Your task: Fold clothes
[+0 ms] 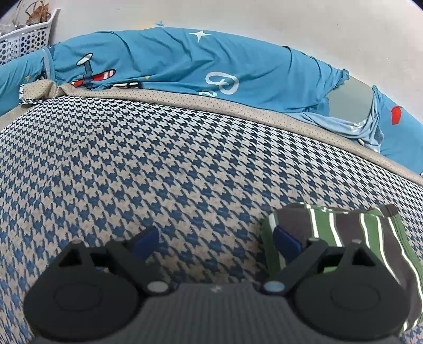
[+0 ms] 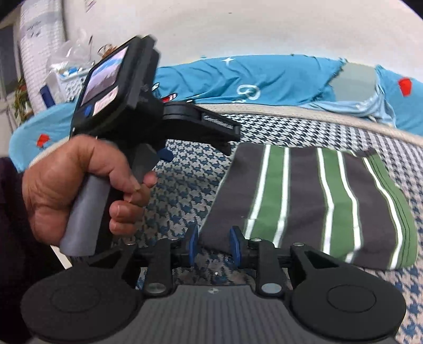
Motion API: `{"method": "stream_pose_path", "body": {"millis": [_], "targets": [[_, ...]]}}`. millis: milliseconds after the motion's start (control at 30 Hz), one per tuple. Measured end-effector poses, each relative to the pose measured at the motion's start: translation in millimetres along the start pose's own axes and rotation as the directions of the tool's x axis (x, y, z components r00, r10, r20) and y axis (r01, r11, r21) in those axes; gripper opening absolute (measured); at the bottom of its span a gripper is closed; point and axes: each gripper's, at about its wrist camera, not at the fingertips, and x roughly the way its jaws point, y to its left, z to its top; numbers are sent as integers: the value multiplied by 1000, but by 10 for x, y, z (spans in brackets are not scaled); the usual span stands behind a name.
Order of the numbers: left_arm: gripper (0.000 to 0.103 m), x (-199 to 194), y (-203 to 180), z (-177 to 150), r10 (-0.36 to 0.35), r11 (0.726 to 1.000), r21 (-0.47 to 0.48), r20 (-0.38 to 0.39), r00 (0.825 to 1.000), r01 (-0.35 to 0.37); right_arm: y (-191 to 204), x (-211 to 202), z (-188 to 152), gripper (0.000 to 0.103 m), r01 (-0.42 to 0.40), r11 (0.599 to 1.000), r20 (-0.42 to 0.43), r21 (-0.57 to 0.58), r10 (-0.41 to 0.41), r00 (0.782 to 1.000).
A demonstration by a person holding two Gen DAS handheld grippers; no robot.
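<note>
I work on a bed spread with a blue and beige houndstooth cover [image 1: 158, 164], edged by a dotted beige border [image 1: 211, 99]. At twelve o'clock a teal sheet [image 1: 185, 60] printed with stars and planes lies rumpled against a plain pale wall [image 1: 238, 16]. At ten o'clock stands a white perforated basket [image 1: 23, 39]. The light is even and soft

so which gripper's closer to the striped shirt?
Right. The right gripper has the near left corner of the folded striped shirt between its partly open pads. The left gripper is wide open over the sofa, just left of the shirt.
</note>
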Motion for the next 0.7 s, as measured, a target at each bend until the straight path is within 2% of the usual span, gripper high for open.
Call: {"method": "stream_pose_path", "body": {"millis": [300, 433, 567, 700], "targets": [[96, -20, 10, -24, -57, 998, 5, -31, 998, 57, 171, 217, -65, 30, 91, 982, -4, -166, -93, 996], [97, -26, 11, -40, -75, 997, 9, -37, 997, 75, 215, 257, -101, 18, 141, 965, 14, -221, -141, 990], [97, -31, 6, -45, -106, 994, 6, -44, 993, 107, 195, 257, -62, 9, 140, 970, 23, -199, -138, 990], [98, -37, -19, -55, -141, 990, 13, -54, 989, 142, 140, 219, -1, 8, 105, 984, 27, -146, -102, 994]]}}
